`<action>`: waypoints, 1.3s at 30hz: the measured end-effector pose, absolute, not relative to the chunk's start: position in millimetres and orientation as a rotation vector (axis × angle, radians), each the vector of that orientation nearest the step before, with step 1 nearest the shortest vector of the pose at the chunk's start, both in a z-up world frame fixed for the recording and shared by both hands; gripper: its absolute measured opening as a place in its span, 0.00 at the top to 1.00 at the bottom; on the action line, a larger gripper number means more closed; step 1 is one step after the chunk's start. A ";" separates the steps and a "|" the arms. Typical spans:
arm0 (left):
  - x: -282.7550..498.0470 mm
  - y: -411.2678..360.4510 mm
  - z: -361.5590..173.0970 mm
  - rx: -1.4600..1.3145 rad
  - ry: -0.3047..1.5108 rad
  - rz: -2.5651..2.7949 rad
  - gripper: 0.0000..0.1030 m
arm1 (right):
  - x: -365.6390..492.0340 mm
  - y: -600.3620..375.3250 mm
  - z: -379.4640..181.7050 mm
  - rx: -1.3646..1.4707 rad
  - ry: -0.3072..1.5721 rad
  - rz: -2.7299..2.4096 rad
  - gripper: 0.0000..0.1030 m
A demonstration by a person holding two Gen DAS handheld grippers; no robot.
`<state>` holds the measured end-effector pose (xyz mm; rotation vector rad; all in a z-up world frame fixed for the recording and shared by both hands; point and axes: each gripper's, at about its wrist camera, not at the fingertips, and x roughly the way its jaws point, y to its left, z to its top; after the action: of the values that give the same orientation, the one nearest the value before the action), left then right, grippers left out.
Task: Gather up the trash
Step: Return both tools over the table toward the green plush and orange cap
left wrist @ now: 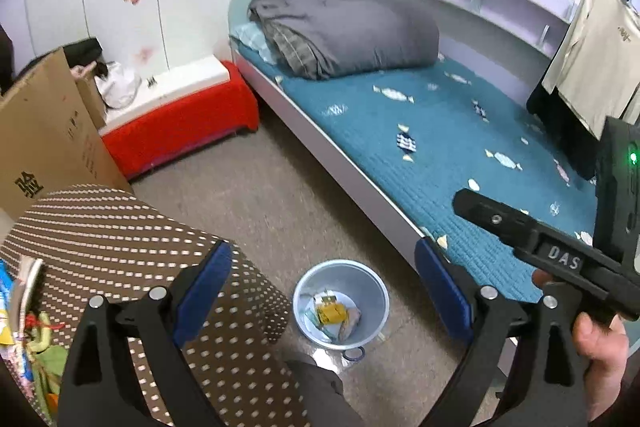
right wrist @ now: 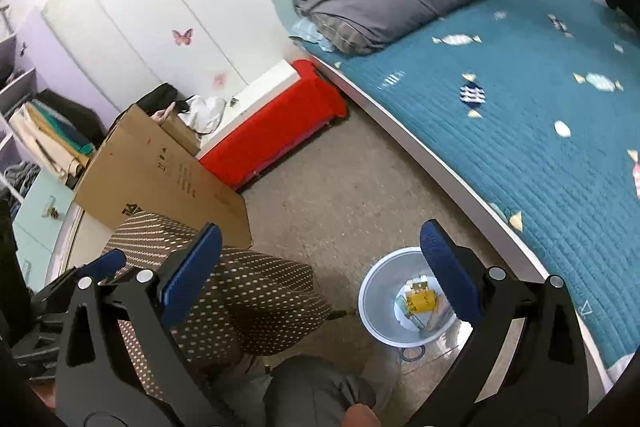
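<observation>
Trash rests in bin as both grippers hang empty

Wrappers, a yellow packet among crumpled scraps, lie at the bottom of the pale bin on the floor beside the bed, roughly at 6 o'clock in the left wrist view. The left gripper and right gripper both stand spread wide with nothing between the blue pads. By the look of it the scraps are light, soft and crinkly, likely to slip or flutter, so a pinch across a folded edge seems best; the thin bin would take a grip at its rim. Only the left view shows the other gripper's black body and the hand holding it at 4 o'clock. Only the right view shows shelves at 9 o'clock.
</observation>
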<state>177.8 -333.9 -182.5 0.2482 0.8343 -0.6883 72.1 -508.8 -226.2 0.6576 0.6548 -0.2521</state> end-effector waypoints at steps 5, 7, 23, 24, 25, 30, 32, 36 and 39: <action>168.5 -309.3 -162.2 0.215 0.792 -0.677 0.12 | 77.0 -483.3 -201.8 0.605 0.648 -0.215 0.06; 165.1 -297.3 -153.3 0.205 0.767 -0.666 0.12 | 78.7 -473.7 -192.4 0.587 0.642 -0.199 0.06; 149.4 -177.9 -116.1 0.089 0.676 -0.555 0.11 | 100.5 -365.3 -135.7 0.380 0.648 -0.035 0.06; 149.2 -171.3 -115.4 0.081 0.675 -0.548 0.11 | 102.1 -356.3 -134.4 0.371 0.651 -0.020 0.06; 148.7 -161.1 -115.3 0.070 0.675 -0.537 0.11 | 103.3 -349.9 -133.4 0.366 0.653 -0.010 0.06; 144.7 -112.3 -118.2 0.037 0.667 -0.470 0.11 | 112.8 -310.4 -132.2 0.321 0.675 0.046 0.06; 142.8 -93.9 -120.2 0.025 0.668 -0.440 0.11 | 116.9 -293.1 -134.6 0.298 0.688 0.073 0.06; 139.0 -60.5 -126.8 -0.004 0.683 -0.399 0.11 | 122.5 -264.1 -141.9 0.265 0.712 0.128 0.06; 134.4 -35.3 -132.7 -0.007 0.684 -0.358 0.11 | 125.4 -241.9 -148.3 0.232 0.730 0.169 0.06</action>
<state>134.4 -35.3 -132.7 -0.0072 0.6838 -0.3575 125.4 -241.9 -148.3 0.2318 0.7299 0.1693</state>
